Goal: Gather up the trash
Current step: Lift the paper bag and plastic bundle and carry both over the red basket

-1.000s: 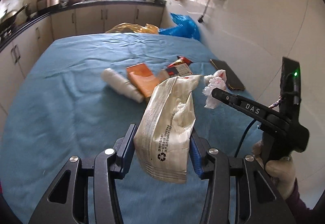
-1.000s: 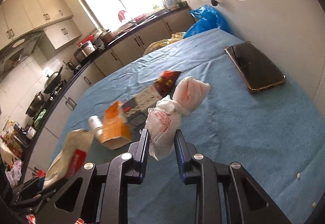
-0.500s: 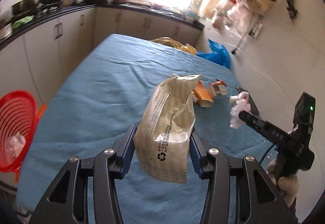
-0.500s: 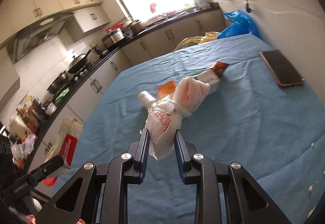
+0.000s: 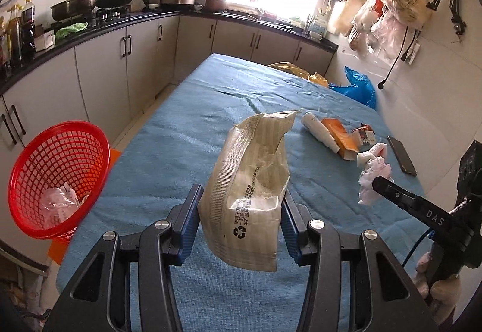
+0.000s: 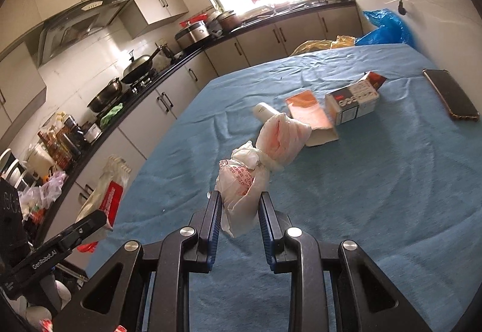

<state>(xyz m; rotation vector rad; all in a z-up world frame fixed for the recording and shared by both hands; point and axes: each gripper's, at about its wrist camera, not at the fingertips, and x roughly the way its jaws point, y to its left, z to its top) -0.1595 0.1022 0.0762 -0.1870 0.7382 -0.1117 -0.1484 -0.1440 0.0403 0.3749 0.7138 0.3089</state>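
Red mesh basket [image 5: 57, 178] sits off our bench's [image 5: 186, 133] left edge, nearest our left claw [image 5: 241, 223] clamping the upright beige pouch [image 5: 250, 184]; right claw [image 6: 239, 222] pinches a knotted plastic bag [image 6: 259, 163].

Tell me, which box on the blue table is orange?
The flat orange carton, lying beside the white tube. The other box next to it is mostly white and grey with one dark red end.
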